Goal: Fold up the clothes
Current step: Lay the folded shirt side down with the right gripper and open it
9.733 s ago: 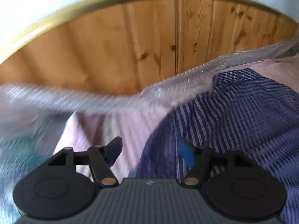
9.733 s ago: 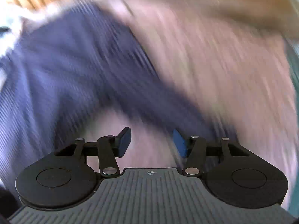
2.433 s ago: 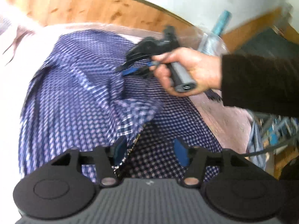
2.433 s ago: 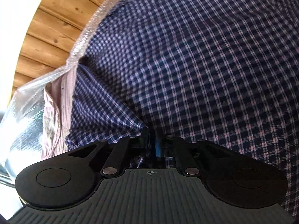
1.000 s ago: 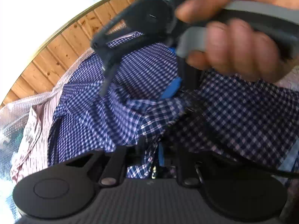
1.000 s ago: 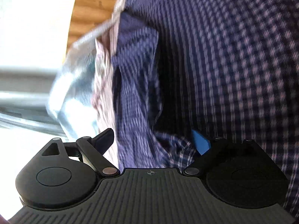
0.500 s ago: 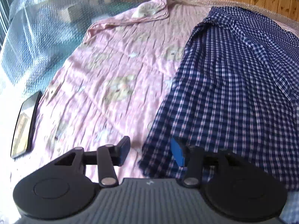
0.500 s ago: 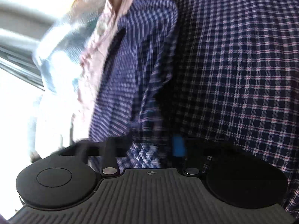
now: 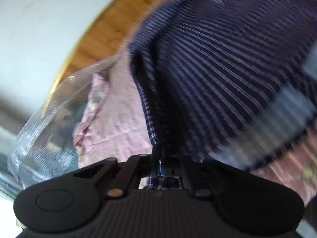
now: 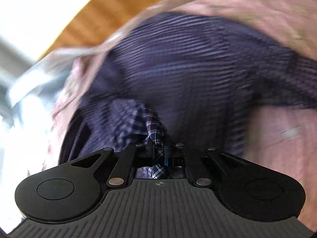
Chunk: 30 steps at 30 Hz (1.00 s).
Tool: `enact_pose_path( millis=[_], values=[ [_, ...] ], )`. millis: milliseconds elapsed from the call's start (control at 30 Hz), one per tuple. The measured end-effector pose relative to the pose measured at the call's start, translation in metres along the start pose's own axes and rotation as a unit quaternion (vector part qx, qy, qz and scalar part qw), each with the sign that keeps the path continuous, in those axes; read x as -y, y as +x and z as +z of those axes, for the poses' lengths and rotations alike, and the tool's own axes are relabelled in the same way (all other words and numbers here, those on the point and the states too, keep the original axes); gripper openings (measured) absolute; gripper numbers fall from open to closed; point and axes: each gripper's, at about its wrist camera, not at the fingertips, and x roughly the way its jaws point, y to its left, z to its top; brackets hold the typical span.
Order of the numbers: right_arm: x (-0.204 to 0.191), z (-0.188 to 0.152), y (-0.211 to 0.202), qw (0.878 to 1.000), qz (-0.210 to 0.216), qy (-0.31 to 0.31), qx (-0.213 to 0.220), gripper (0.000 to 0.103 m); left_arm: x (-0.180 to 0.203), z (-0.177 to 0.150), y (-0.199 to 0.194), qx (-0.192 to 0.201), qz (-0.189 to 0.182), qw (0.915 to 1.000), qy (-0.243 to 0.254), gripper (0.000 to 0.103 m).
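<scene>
The left gripper point(image 9: 161, 158) is clenched on an edge of the navy-blue checked cotton shirt point(image 9: 218, 59); a strip of the checked cloth is seen pinched between its two black fingers and bunched just behind them. From that pinch the shirt is spread forward and to the right of the tool, blurred into stripes. A pink, wrinkled bed sheet point(image 9: 118, 115) is seen to the left of the fingers and again at the lower right, under the shirt. Further left of the tool, a clear bubble-wrap sheet point(image 9: 45, 127) is draped over the sheet's edge. A brown wood-panelled wall point(image 9: 111, 25) and a white surface point(image 9: 39, 19) are shown beyond, at the upper left.

The right gripper point(image 10: 160, 152) is likewise clamped on the shirt point(image 10: 198, 63): a twisted fold of checked fabric is gripped between its fingers, a blue pad showing beside the cloth. Ahead of this tool the shirt is seen rising in a blurred mass. The pink sheet point(image 10: 277, 138) is visible to the right of and beyond the shirt, and the wood panelling point(image 10: 103, 13) at the upper left.
</scene>
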Motion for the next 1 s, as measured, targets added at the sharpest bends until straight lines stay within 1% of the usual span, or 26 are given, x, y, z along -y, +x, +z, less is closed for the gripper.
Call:
enact_pose_path(
  millis=[33,67,100,133,167,200,233,267,300,333,400,433,467,500,533,567,600,633,700,767,800,833,867,900,967,1000],
  values=[
    [0.011,0.008,0.003,1.0,-0.01,0.014,0.002,0.005,0.002,0.0,0.001,0.001,0.004,1.0,0.008,0.002],
    [0.013,0.016,0.004,1.0,-0.02,0.016,0.007,0.005,0.0,0.001,0.001,-0.007,0.011,0.9999,0.0,0.002],
    [0.009,0.023,0.014,0.999,-0.021,0.026,0.017,0.005,-0.006,0.003,0.003,-0.019,0.015,0.9996,-0.018,0.003],
    [0.011,0.029,0.009,0.999,-0.015,0.042,0.031,0.005,-0.018,0.004,0.009,-0.04,0.008,0.9972,-0.063,0.003],
    [0.021,0.03,-0.008,0.998,-0.007,0.048,0.042,0.005,-0.034,0.002,0.017,-0.064,-0.002,0.9908,-0.119,0.003],
    [0.026,0.03,-0.027,0.998,-0.002,0.039,0.046,0.005,-0.049,0.0,0.025,-0.086,-0.012,0.9813,-0.171,0.003],
    [0.022,0.032,-0.034,0.999,0.005,0.02,0.033,0.005,-0.063,-0.003,0.032,-0.104,-0.021,0.9705,-0.217,0.003],
    [0.013,0.031,-0.038,1.0,0.002,-0.01,0.005,0.006,-0.075,-0.006,0.037,-0.117,-0.028,0.9596,-0.254,0.003],
    [0.005,0.028,-0.031,0.997,-0.042,-0.06,-0.02,0.006,-0.083,-0.009,0.038,-0.123,-0.031,0.9529,-0.275,0.003],
    [-0.004,0.025,-0.024,0.989,-0.085,-0.11,-0.045,0.006,-0.089,-0.011,0.038,-0.127,-0.033,0.948,-0.29,0.003],
    [-0.009,0.018,-0.007,0.961,-0.171,-0.201,-0.088,0.008,-0.088,-0.016,0.033,-0.126,-0.031,0.9491,-0.287,0.003],
    [-0.003,0.017,-0.003,0.953,-0.193,-0.212,-0.103,0.011,-0.083,-0.015,0.032,-0.128,-0.028,0.9536,-0.271,0.003],
    [0.004,0.02,-0.007,0.952,-0.197,-0.207,-0.112,0.016,-0.077,-0.015,0.032,-0.13,-0.023,0.9578,-0.255,0.003],
    [0.002,0.026,-0.014,0.955,-0.2,-0.199,-0.088,0.033,-0.071,-0.017,0.031,-0.132,-0.019,0.961,-0.242,0.003],
    [0.0,0.032,-0.02,0.958,-0.204,-0.191,-0.063,0.04,-0.066,-0.017,0.029,-0.133,-0.017,0.9626,-0.235,0.003],
    [-0.007,0.038,-0.033,0.962,-0.202,-0.183,-0.024,0.049,-0.064,-0.015,0.031,-0.134,-0.017,0.9629,-0.233,0.003],
    [-0.017,0.047,-0.041,0.965,-0.192,-0.177,0.001,0.054,-0.062,-0.015,0.032,-0.135,-0.018,0.9621,-0.236,0.003],
    [-0.03,0.057,-0.043,0.969,-0.176,-0.173,0.018,0.055,-0.06,-0.015,0.033,-0.136,-0.019,0.9611,-0.239,0.003],
    [-0.063,0.078,-0.035,0.977,-0.123,-0.174,0.028,0.056,-0.05,-0.02,0.034,-0.132,-0.016,0.959,-0.25,0.003],
    [-0.1,0.101,-0.011,0.982,-0.046,-0.185,0.01,0.06,-0.051,-0.02,0.03,-0.129,-0.003,0.9581,-0.256,0.003],
    [-0.119,0.112,0.002,0.982,-0.008,-0.19,-0.001,0.062,-0.053,-0.02,0.028,-0.128,0.015,0.9578,-0.257,0.001],
    [-0.137,0.126,0.022,0.98,0.032,-0.191,-0.034,0.061,-0.057,-0.021,0.026,-0.126,0.033,0.956,-0.263,0.001],
    [-0.155,0.133,0.034,0.976,0.027,-0.213,-0.037,0.062,-0.062,-0.022,0.023,-0.124,0.048,0.9528,-0.273,0.001],
    [-0.172,0.139,0.043,0.97,-0.006,-0.24,-0.022,0.065,-0.072,-0.025,0.023,-0.125,0.054,0.9464,-0.293,0.001],
    [-0.198,0.154,0.075,0.96,-0.035,-0.277,-0.011,0.068,-0.089,-0.035,0.028,-0.13,0.042,0.9328,-0.333,0.001],
    [-0.206,0.163,0.096,0.961,-0.015,-0.276,-0.023,0.074,-0.093,-0.038,0.031,-0.132,0.028,0.9289,-0.345,0.001]
  ],
)
